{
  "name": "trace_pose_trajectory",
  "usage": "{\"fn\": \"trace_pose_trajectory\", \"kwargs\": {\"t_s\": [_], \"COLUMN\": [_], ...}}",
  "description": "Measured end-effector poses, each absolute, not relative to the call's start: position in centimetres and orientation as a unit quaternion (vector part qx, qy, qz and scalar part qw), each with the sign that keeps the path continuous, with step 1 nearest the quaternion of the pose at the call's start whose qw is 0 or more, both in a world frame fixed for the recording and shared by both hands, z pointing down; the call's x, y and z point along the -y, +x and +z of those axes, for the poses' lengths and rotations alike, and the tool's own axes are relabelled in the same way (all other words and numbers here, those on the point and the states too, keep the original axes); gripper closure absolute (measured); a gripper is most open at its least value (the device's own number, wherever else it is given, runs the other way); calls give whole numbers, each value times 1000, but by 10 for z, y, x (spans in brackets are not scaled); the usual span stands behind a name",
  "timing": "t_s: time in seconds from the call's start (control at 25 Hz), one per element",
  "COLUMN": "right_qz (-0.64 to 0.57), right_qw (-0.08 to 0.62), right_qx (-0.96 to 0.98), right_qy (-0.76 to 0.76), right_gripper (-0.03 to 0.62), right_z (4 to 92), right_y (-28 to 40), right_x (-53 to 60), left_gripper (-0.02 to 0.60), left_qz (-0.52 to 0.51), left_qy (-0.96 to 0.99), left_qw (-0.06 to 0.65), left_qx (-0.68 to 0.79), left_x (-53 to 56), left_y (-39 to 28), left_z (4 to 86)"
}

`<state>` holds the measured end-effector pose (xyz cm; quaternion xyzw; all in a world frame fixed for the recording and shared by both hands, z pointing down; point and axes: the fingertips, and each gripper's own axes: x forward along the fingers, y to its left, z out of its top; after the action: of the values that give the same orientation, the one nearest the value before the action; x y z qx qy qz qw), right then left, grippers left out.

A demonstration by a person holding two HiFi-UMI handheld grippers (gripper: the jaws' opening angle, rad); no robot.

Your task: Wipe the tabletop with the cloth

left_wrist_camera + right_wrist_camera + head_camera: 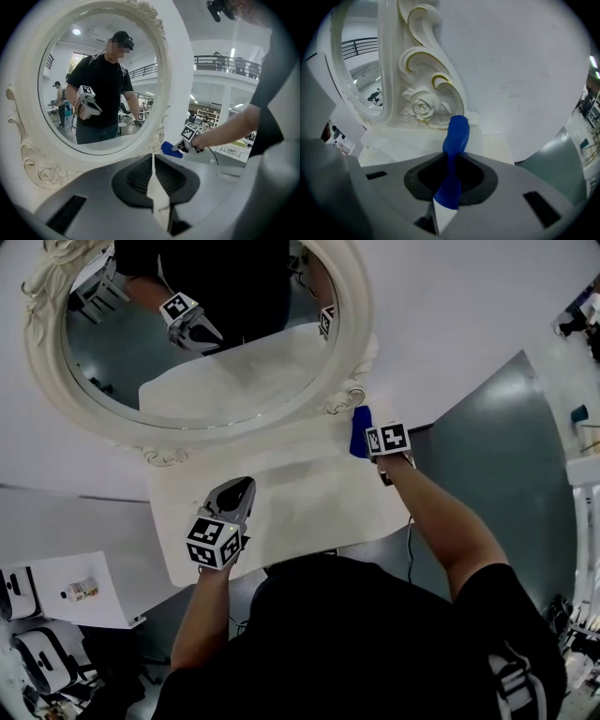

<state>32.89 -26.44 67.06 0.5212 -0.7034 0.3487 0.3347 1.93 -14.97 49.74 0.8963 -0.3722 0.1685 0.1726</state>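
Right gripper (373, 441): we see its jaws (451, 161) pressed onto the blue cloth (457, 136), which runs up through the gap between them.
Cloth: a bunched blue end sticks out past the jaw tips. In the head view it (360, 430) lies at the far right part of the tabletop (300, 507), just beside the lower right of the mirror (362, 329). We cannot tell whether it touches the tabletop or the frame.
Left gripper (242, 489): its jaws (153, 165) are pressed together with nothing between them. We find it above the near left part of the tabletop, well apart from the right gripper and pointing towards the mirror.
Mirror: an oval glass in a white carved frame (423, 70) with scrolls and a rose (421, 108) edged in gold, standing at the far side of the tabletop against a white wall (469, 306).
Reflection: the glass (101, 93) shows a person in black with a gripper in each hand.
Tabletop: white and rectangular, with grey-green floor (506, 456) to its right.
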Motion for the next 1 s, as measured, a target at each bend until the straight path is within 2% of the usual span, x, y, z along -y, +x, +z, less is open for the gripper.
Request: {"fn": "trace_pose_trajectory", "kwargs": {"t_s": [0.56, 1.0], "right_qz": [251, 179], "right_qw": [241, 198], "right_qx": [793, 830], "right_qy": [500, 490], "right_gripper": [546, 546], "right_z": [552, 480], "right_y": [225, 176], "right_x": [219, 177], "left_gripper": [557, 557], "left_qz": [163, 158], "left_qy": [901, 897], "left_qw": [155, 147], "left_qx": [371, 385], "left_x": [126, 105], "left_y": [-16, -50], "left_z": [478, 469]}}
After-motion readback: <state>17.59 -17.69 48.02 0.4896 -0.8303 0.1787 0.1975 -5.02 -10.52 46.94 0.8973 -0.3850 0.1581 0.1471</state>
